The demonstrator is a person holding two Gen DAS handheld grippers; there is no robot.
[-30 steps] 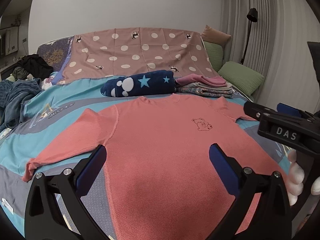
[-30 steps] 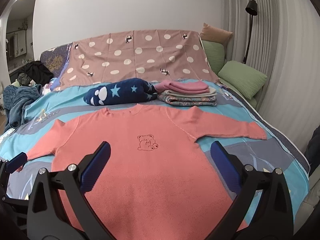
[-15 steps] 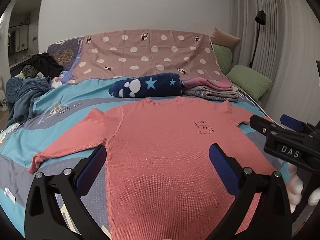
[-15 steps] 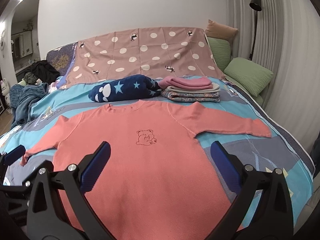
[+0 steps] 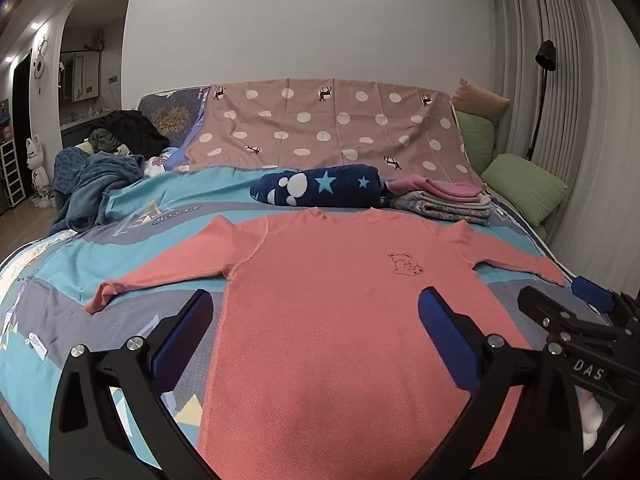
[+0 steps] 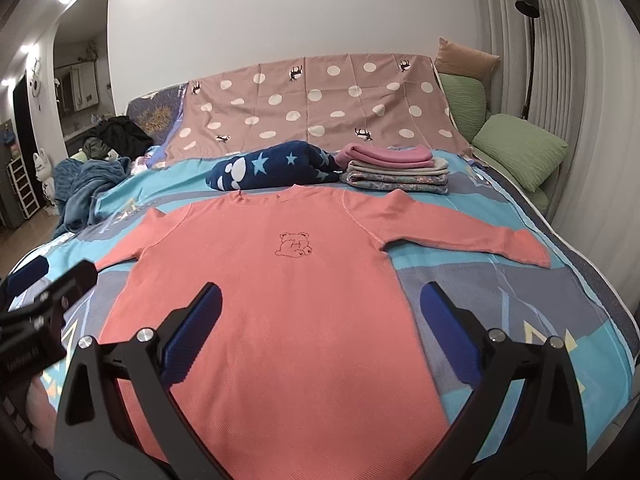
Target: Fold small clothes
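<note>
We see the coral long-sleeved shirt (image 5: 320, 320) lying face up and flat on the bed cover (image 5: 80, 264), in the near middle of the bed. Its long axis runs from hem to collar: hem toward us, round neckline (image 6: 264, 196) pointing at the headboard end. Both sleeves spread sideways and slightly back toward us, left sleeve (image 5: 160, 272) ending in a curled cuff, right sleeve (image 6: 468, 236) lying straight and flat.

The fabric shows a fine waffle or rib knit, matte, with raised seams at the shoulders. A small outline bear (image 6: 294, 245) is stitched on the chest. The body is smooth, no large wrinkles.

Left gripper (image 5: 316, 332): black frame, blue ribbed pads, jaws wide apart, holding nothing, hovering over the lower body of the shirt. Right gripper (image 6: 320, 328): same build, jaws wide apart, holding nothing, likewise above the lower body.

Beyond the collar lie a navy fleece bundle with stars (image 5: 320, 190) and, just beside it, a stack of folded clothes (image 6: 394, 168) topped in pink. A brown polka-dot sheet (image 5: 328, 128) drapes the headboard. Green pillows (image 6: 520, 148) sit at the right edge; a rumpled teal blanket (image 5: 92, 180) at the left.
</note>
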